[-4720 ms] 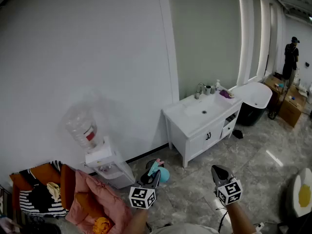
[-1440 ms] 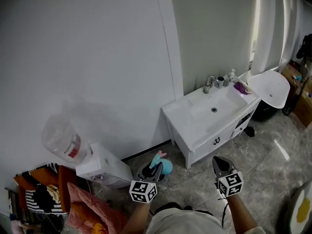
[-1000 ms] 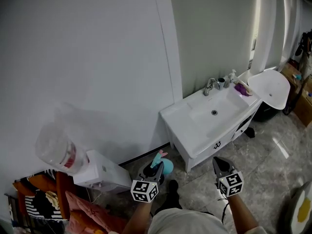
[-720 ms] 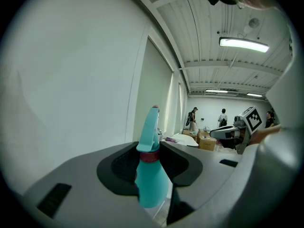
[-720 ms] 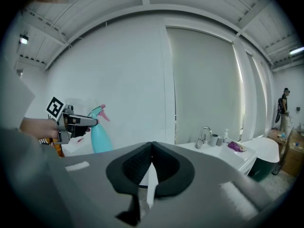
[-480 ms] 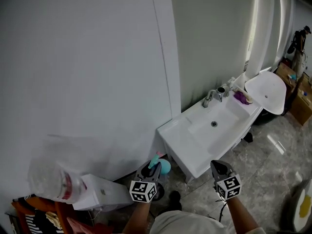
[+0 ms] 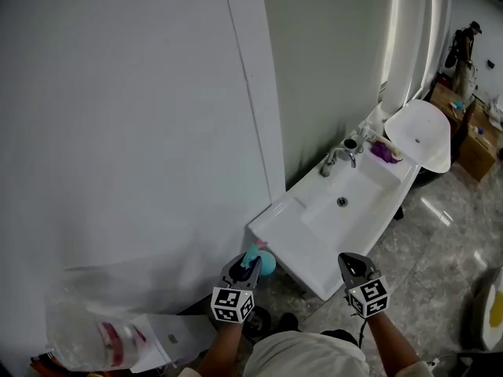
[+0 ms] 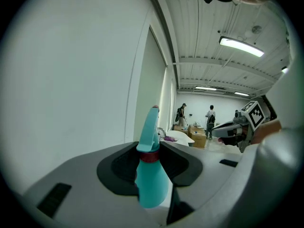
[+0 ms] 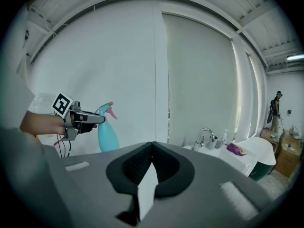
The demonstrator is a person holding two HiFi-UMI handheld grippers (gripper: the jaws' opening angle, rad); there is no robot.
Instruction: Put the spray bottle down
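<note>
Beside the white washbasin cabinet (image 7: 292, 236) against the wall, the left gripper (image 7: 245, 269) is clamped on the neck of the turquoise spray bottle (image 7: 264, 264). The bottle hangs upright in the air just off the cabinet's near corner, a hold that leaves its base free to be set down. The right gripper (image 7: 351, 267), jaws pressed together on nothing, is held alongside, apparently kept clear because one grip is enough; the bare counter looks the likeliest resting place.
</note>
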